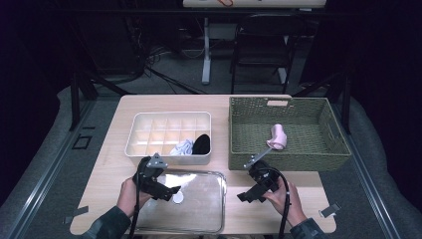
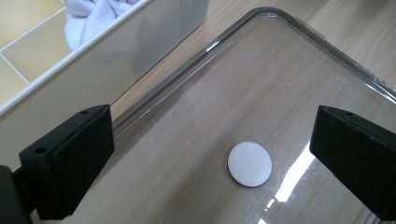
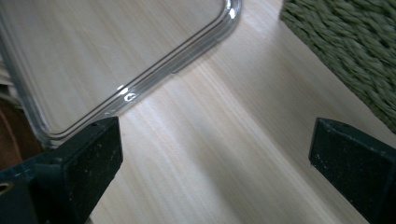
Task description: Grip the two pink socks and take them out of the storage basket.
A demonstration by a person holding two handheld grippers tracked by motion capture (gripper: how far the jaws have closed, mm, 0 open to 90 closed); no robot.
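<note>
Both grippers hover over the clear lid's ends, holding nothing.

The one lid (image 1: 191, 201) lies flat on the table (image 1: 109, 164), in front of the divided box (image 1: 149, 130). The left gripper (image 1: 171, 191) is over the lid's left part, jaws wide apart either side of the white disc (image 2: 250, 164). The right gripper (image 1: 244, 195), jaws spread, is just off the lid's right edge, above bare table near the basket (image 1: 318, 149). Counted: one lid, one box with two socks, one basket with one pink sock (image 1: 278, 137).
</note>
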